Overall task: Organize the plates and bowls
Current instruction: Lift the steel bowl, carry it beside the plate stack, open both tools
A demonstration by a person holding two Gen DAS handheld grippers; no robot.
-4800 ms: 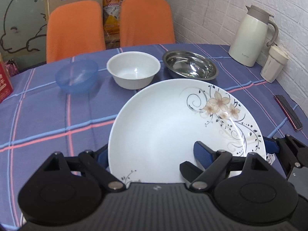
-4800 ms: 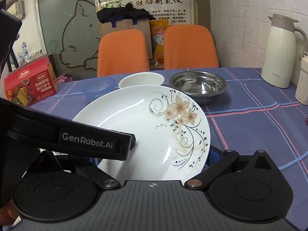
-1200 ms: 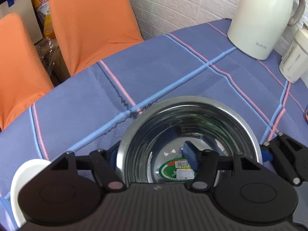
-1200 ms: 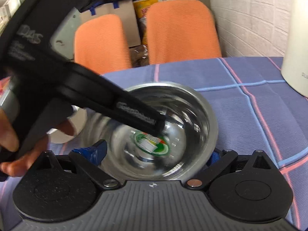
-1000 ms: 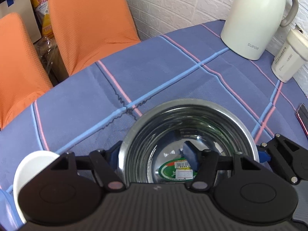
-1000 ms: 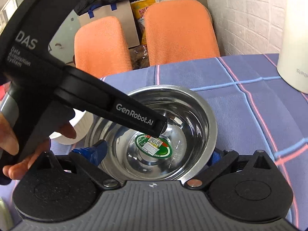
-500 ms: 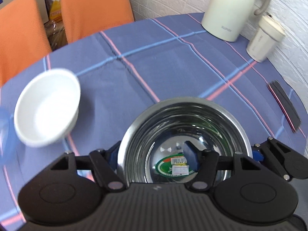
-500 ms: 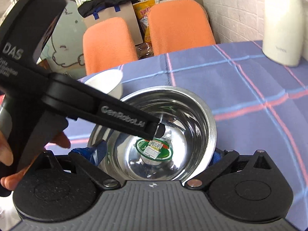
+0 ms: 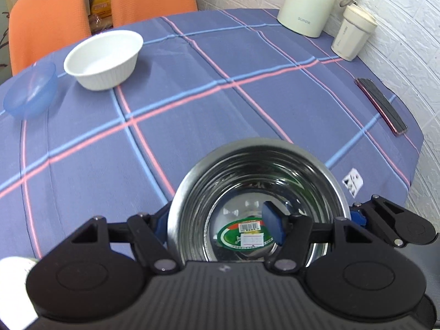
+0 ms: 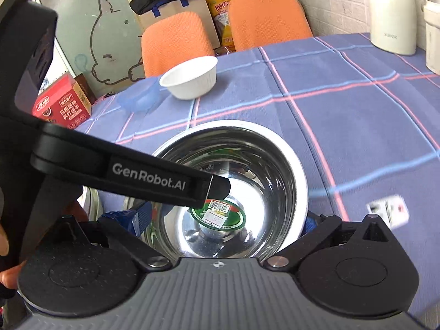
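Between the left gripper's (image 9: 217, 227) fingers sits the near left rim of the steel bowl (image 9: 255, 192), pinched, one pad inside. The right gripper (image 10: 228, 220) clamps the bowl's opposite rim. Ahead and left of both claws, the white bowl (image 9: 103, 59) and blue bowl (image 9: 30, 90) rest on the tablecloth (image 9: 192, 104).

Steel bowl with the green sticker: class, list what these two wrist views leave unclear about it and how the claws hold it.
- Round steel bowl: near rim cut off by the claw housings in both views.
- Its underside, and any surface beneath: hidden by the bowl.
- Left claw: left finger outside the wall, mostly hidden.
- Right claw: right finger hidden behind the rim.
- Green sticker print: too small, partly covered by the left claw's arm.
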